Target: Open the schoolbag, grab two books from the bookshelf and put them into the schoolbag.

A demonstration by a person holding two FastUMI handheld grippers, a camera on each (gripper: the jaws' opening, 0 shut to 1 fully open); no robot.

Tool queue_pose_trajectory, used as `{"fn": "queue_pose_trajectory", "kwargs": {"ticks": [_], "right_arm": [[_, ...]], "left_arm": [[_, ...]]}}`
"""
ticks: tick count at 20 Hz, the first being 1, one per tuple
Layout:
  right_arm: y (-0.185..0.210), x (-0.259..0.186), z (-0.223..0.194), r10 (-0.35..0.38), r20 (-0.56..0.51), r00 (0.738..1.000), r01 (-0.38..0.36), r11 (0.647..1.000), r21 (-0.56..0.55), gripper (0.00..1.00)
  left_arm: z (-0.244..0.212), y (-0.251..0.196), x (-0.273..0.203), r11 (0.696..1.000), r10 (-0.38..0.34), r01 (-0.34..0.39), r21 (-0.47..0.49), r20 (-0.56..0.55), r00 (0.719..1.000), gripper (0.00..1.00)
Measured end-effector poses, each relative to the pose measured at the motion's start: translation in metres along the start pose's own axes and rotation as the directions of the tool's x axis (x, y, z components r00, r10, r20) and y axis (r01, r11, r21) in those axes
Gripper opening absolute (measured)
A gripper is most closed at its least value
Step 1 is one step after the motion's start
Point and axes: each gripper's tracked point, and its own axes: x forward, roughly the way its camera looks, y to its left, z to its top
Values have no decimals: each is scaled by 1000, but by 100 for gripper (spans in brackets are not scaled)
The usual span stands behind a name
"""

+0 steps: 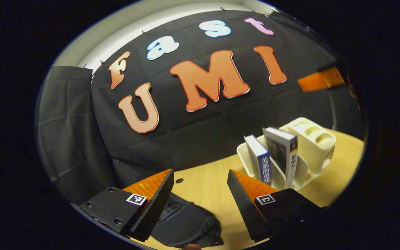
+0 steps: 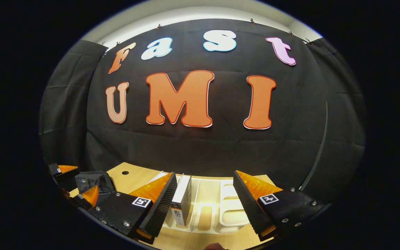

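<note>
Standing upright, two books [image 1: 276,156], cream plastic bookshelf [image 1: 313,139]

Two upright books, one with a blue spine [image 1: 263,163] and one grey-covered [image 1: 282,154], one cream plastic bookshelf organiser [image 1: 313,139], one dark schoolbag [image 1: 186,222], one wooden table [image 1: 207,187], two grippers, left [image 1: 200,205] and right [image 2: 205,205]

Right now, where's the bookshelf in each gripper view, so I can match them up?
Left gripper view: the cream bookshelf stands right of centre on the wooden table, with two books upright in it.
Right gripper view: bottom centre, between the right gripper fingers.
Shared landmark: the dark schoolbag.
</note>
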Motion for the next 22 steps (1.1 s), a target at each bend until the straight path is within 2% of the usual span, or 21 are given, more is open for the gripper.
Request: {"fn": "queue_pose_trajectory", "kwargs": {"ticks": [4,9,22], "right_arm": [[-7,4,-10,-4,-18,1000,4,1000,1,97],[-12,9,-23,-6,-43,999,6,1000,0,97],[-19,14,-33,-18,-68,998,17,1000,-8,97]], "left_arm": [[-69,-1,3,993,4,8,119,-100,995,98],[-152,-5,1,950,15,57,307,-226,974,98],[-226,-5,10,892,50,118,437,-354,934,98]]}}
